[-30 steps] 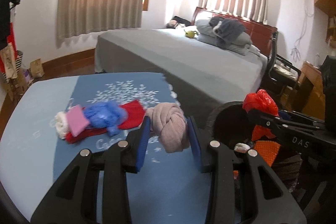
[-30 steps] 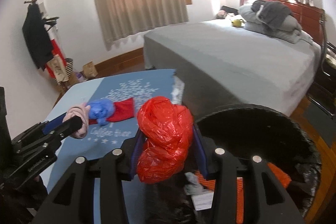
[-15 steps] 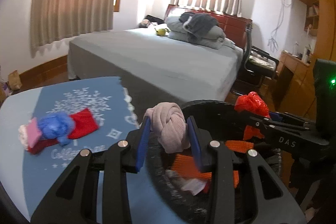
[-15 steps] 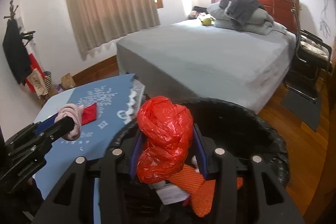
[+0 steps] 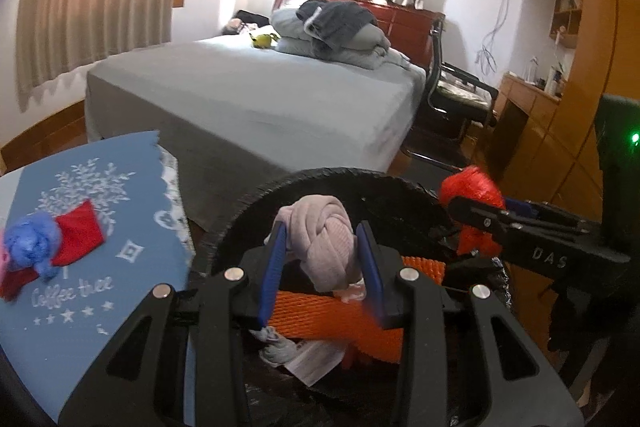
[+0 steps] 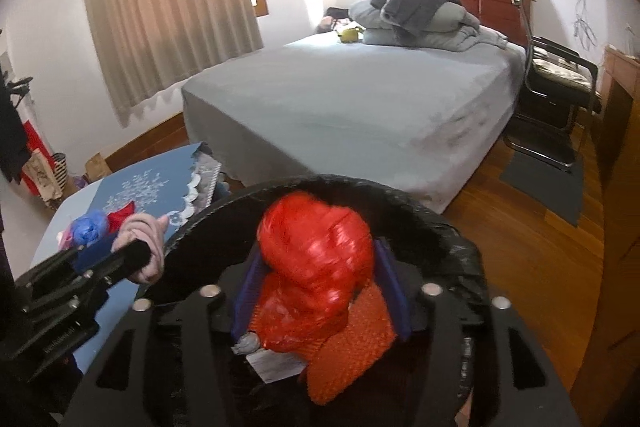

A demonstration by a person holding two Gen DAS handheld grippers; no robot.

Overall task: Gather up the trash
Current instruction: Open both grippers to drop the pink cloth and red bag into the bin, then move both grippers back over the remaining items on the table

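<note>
The left tongs (image 5: 322, 259) are closed on a knotted wad of pale pink knit cloth (image 5: 324, 241), their blue-padded fingers (image 5: 272, 273) pressing it from both sides, and the wad hangs over the open mouth of the round black bin lined with a black plastic bag (image 5: 340, 177). The right tongs (image 6: 320, 287) are likewise clamped around a crumpled red plastic bag (image 6: 316, 259), held above the same bin, just inside its rim (image 6: 440, 223). In the left wrist view the right tongs and their red bag (image 5: 472, 189) sit at the bin's right edge; in the right wrist view the left tongs with the pink wad (image 6: 144, 247) sit at the bin's left edge. Down inside the bin lie a piece of orange mesh netting (image 5: 332, 319), a scrap of white paper (image 5: 316, 359) and a small grey crumpled wad (image 5: 276, 347). To the left of the bin stands the counter covered with a blue cloth printed with a white snowflake tree (image 5: 80, 287). On it, well apart from the bin, rest a flat red cloth (image 5: 78, 235) and, touching it, a crumpled blue plastic ball (image 5: 30, 245). Behind the bin stands a bed with a grey sheet (image 5: 256, 95) with folded grey bedding (image 5: 336, 31) piled at its head, and a black chair (image 5: 456, 95) stands beside it.
</note>
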